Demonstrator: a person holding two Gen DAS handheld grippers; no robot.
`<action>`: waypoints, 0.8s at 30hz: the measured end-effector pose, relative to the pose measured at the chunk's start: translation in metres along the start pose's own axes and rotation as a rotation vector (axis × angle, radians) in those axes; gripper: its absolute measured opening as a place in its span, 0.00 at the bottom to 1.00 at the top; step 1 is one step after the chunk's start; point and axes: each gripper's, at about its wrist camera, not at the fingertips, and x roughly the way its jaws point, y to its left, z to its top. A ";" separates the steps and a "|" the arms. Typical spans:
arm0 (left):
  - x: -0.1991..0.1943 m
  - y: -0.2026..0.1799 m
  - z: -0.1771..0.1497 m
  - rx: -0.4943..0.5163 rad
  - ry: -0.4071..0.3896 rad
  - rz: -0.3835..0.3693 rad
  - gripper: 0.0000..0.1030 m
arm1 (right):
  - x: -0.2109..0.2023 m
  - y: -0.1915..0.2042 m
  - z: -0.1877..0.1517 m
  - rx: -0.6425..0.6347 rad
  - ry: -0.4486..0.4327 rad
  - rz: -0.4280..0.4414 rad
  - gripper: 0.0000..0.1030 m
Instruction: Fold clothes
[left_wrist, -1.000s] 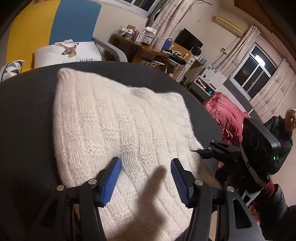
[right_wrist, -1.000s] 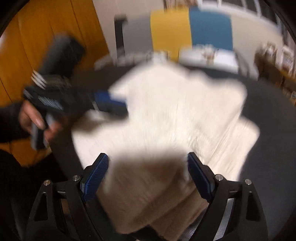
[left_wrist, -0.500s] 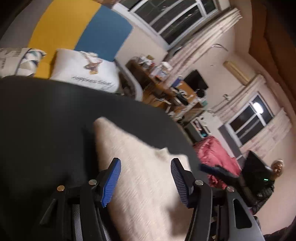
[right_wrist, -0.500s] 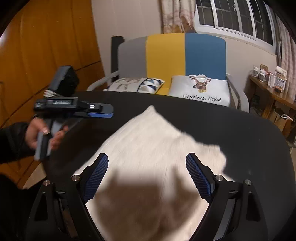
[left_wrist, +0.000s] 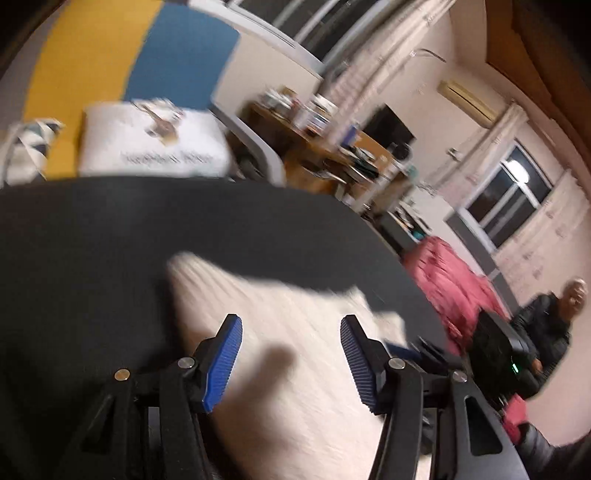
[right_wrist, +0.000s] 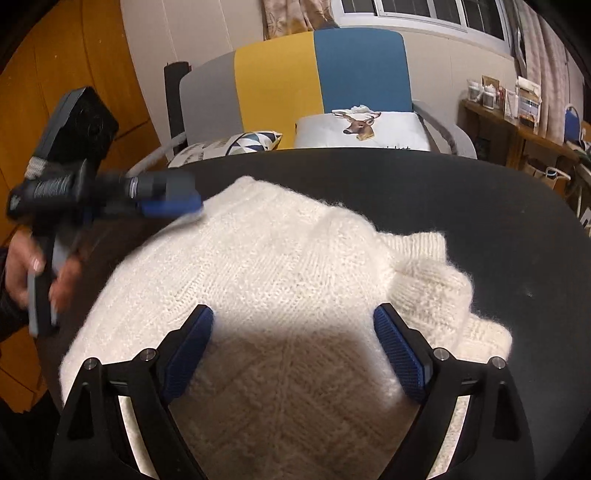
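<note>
Hovering with jaws spread and empty, the right claw (right_wrist: 293, 349) is looking down on the white knit sweater (right_wrist: 273, 266), lying bundled on the dark worktop (right_wrist: 480, 206). The left claw (left_wrist: 290, 356), likewise released, is hanging over the sweater's left edge. The garment's long axis is running away from the right claw, the nearer one.

Folded white knit sweater (right_wrist: 280, 266) on dark worktop (right_wrist: 498, 221); right tongs (right_wrist: 293, 343) spread above it, left tongs (right_wrist: 173, 205) at far edge.
</note>
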 end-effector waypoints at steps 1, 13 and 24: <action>0.006 0.004 0.004 0.001 0.023 0.009 0.55 | 0.000 -0.002 0.000 0.004 -0.005 0.006 0.88; 0.075 0.016 0.010 0.048 0.262 0.079 0.55 | 0.000 -0.003 -0.002 0.021 -0.032 0.030 0.88; 0.082 0.002 0.008 0.048 0.324 0.102 0.56 | 0.001 -0.003 -0.004 0.027 -0.051 0.037 0.88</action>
